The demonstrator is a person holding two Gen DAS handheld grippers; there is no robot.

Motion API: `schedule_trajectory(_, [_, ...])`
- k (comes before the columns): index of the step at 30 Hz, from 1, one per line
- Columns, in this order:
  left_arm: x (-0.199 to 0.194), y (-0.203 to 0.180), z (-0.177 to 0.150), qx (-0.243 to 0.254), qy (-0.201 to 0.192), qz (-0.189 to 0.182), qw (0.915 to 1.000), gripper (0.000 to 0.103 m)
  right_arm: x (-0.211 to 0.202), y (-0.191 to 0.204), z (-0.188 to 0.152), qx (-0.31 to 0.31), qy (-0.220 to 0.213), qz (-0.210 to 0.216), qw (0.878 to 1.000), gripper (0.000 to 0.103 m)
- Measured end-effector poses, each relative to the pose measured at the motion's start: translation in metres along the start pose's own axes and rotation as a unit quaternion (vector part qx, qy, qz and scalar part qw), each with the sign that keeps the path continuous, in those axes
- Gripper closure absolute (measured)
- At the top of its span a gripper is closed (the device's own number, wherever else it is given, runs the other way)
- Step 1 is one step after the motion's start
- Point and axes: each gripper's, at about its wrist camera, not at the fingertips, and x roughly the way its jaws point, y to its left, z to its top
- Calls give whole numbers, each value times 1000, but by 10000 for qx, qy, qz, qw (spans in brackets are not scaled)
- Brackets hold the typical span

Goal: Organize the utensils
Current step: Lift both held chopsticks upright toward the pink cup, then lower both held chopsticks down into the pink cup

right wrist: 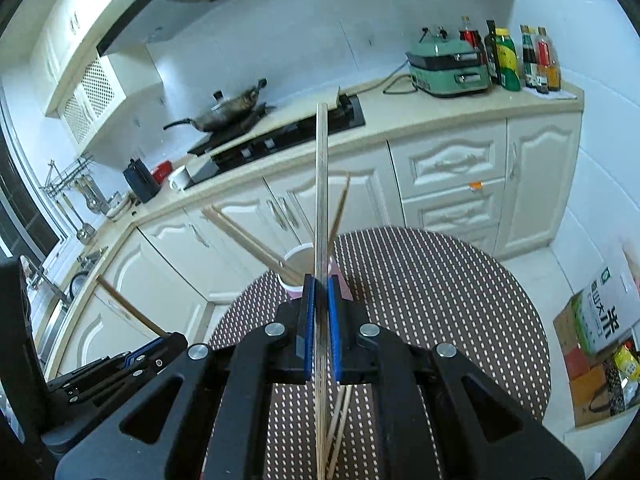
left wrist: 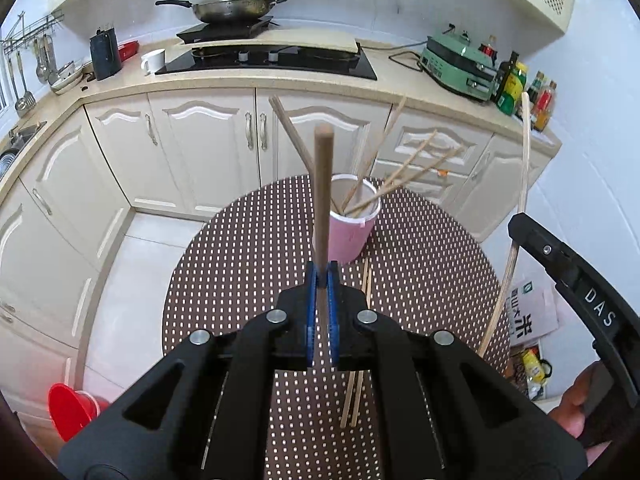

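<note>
My left gripper is shut on a brown chopstick that stands upright in front of the pink cup. The cup sits on the round dotted table and holds several chopsticks leaning outward. Two more chopsticks lie flat on the cloth near me. My right gripper is shut on a pale chopstick, held upright just before the cup. In the right wrist view the left gripper shows at lower left; in the left wrist view the right gripper is at the right edge.
Behind the table runs a counter with a stove, a wok, a white mug and a green appliance beside bottles. A red bucket stands on the floor at left. A box and a rice bag sit right of the table.
</note>
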Motion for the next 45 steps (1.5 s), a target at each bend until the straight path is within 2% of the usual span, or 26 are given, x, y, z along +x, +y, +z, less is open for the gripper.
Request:
schedule_trajectory(11, [0,7,53,-92,-280,-138,9995,97,27,-3,40,412,-329,174,9985,98])
schedule_trajectory(19, [11,-5,87,-23,-400,-251,9989,97,54,-2,63,697,-562,101,9959,98])
schedule_trajectory(33, [70,0,115,-202,4,-250,9995,97,109,5,88,683,-1070,-126,9918,98])
schedule_trajectory(39, [98,7,119,-330,237,-374,9985,97,135,12,82,403,-1072,-361,9928,98])
schedule_trajectory(45, [119,12,108,-318,507,-392,9974,97,155,19,66,73,-1091,-548,9925,98])
